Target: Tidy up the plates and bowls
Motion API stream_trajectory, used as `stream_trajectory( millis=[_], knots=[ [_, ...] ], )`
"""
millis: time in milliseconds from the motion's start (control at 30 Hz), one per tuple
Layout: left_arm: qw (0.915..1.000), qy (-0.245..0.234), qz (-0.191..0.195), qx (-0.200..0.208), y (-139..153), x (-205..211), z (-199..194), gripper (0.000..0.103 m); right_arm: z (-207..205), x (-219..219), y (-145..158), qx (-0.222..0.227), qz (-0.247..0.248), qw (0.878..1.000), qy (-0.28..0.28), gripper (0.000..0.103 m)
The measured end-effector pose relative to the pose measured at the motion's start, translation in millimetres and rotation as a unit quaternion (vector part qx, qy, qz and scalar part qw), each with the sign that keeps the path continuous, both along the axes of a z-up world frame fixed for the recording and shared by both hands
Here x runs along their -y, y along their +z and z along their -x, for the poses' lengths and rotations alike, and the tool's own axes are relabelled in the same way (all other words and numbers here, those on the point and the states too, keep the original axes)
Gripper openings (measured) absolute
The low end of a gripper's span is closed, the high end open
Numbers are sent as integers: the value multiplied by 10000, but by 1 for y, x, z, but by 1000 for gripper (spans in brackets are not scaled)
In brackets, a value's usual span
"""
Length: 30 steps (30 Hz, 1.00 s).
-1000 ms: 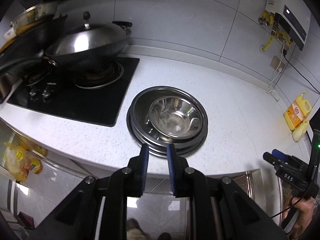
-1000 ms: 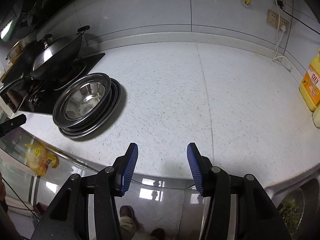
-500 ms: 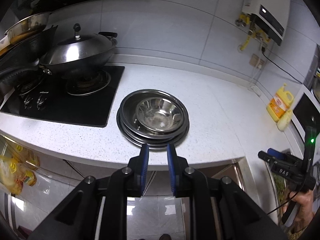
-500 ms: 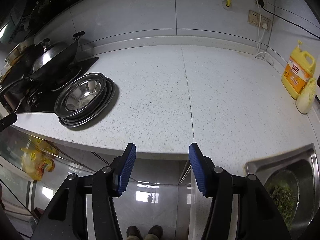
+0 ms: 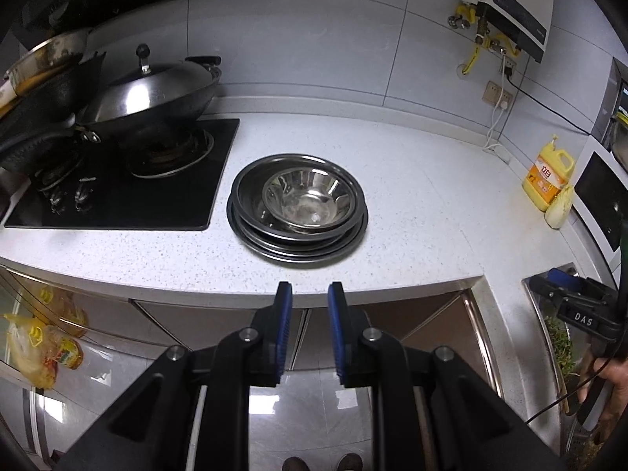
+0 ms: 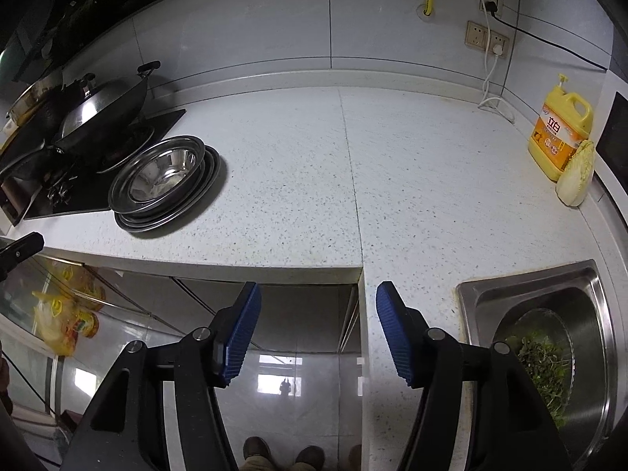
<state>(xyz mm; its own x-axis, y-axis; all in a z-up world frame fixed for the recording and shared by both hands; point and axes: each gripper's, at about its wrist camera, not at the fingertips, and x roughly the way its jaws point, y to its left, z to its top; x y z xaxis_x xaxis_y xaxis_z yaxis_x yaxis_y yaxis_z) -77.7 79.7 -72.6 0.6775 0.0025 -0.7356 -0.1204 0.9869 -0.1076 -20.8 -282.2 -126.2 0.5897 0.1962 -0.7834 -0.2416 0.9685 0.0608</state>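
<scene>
A steel bowl (image 5: 306,200) sits nested in a stack of steel plates (image 5: 251,231) on the white counter, beside the stove. The stack also shows in the right wrist view (image 6: 165,216), with the bowl (image 6: 165,172) on top. My left gripper (image 5: 308,294) is empty, its blue pads a narrow gap apart, held off the counter's front edge below the stack. My right gripper (image 6: 318,294) is open and empty, off the counter edge, well right of the stack.
A lidded wok (image 5: 149,98) sits on the black stove (image 5: 117,196) at left. A yellow detergent jug (image 6: 559,133) and a cabbage (image 6: 575,174) stand at the right. A sink (image 6: 588,314) holds greens. The counter (image 6: 353,176) has a front edge.
Both grippers have pulled back from the counter; the stack looks farther away. The sink has come into the right wrist view. Neither gripper's opening has changed.
</scene>
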Motion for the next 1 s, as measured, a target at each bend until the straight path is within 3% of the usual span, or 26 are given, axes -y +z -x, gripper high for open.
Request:
stream_trajectory(
  millis=[67,133,500,1000],
  knots=[
    [10000,22,-18,23,3,7,3,54,0,5,4,47,18,10000,58,56],
    [10000,35,-36,59,4,12,6,63,2,8,6,98,47,9999,68,57],
    [9980,-116,-613,-39,4,39,21,63,7,42,10,143,-156,9998,-44,63],
    [9984,-147,-530,-151,-4,34,41,63,19,30,6,112,-121,9999,-27,66]
  ],
)
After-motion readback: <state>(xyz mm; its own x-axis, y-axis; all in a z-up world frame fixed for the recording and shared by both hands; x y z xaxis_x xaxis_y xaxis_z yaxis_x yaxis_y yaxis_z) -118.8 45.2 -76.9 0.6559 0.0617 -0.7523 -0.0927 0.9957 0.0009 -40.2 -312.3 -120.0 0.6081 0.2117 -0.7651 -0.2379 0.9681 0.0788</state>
